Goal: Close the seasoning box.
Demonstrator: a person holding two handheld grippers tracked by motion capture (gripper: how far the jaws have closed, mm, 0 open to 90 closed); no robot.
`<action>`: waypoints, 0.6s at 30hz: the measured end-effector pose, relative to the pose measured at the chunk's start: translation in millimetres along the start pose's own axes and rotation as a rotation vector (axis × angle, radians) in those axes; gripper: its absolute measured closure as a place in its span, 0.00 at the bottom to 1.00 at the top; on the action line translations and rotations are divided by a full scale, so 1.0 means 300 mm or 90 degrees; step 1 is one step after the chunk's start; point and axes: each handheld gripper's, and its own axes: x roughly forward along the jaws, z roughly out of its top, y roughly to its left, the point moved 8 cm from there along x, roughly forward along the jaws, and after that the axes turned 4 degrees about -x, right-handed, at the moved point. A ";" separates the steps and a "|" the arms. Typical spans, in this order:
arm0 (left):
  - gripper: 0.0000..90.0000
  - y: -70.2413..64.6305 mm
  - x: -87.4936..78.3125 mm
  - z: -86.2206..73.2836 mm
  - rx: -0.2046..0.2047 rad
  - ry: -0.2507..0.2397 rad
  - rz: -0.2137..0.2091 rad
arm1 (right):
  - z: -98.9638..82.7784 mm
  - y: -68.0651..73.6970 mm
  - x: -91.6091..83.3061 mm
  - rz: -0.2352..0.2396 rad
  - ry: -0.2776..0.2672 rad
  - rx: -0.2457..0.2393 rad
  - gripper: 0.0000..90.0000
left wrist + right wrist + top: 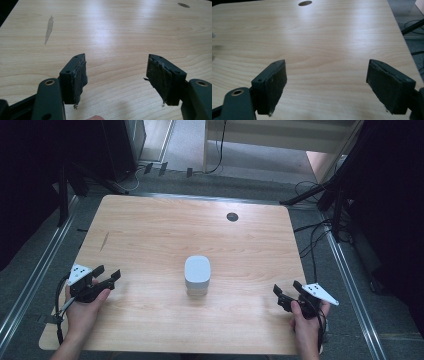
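Note:
A small white box-shaped object (197, 274) with rounded corners stands upright near the middle of the wooden table (150, 230). My left gripper (107, 272) rests at the table's front left, held in a hand, jaws wide open with nothing between them. In the left gripper view its worn black pads (80, 77) frame bare wood. My right gripper (287, 287) sits at the front right, also open and empty; its pads (275, 85) show in the right gripper view over bare tabletop. Both grippers are well apart from the white object.
A round cable hole (232, 217) lies near the table's far edge. A pale scuff mark (49, 27) marks the wood at the left. Cables (315, 235) and dark stands lie on the floor around the table, with metal rails (45, 265) along its sides.

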 end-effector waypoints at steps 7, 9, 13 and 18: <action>0.37 0.000 0.000 0.000 -0.001 0.000 0.000 | -0.035 -0.046 -0.060 -0.013 0.005 0.007 0.19; 0.37 0.000 0.000 0.000 -0.001 -0.001 0.000 | -0.042 -0.048 -0.073 -0.013 0.006 0.005 0.19; 0.37 0.000 0.001 0.000 -0.002 0.000 0.001 | -0.061 -0.050 -0.101 -0.025 0.018 -0.031 0.19; 0.37 -0.001 0.003 -0.001 0.001 0.004 0.002 | -0.072 -0.029 -0.113 -0.023 0.024 -0.047 0.21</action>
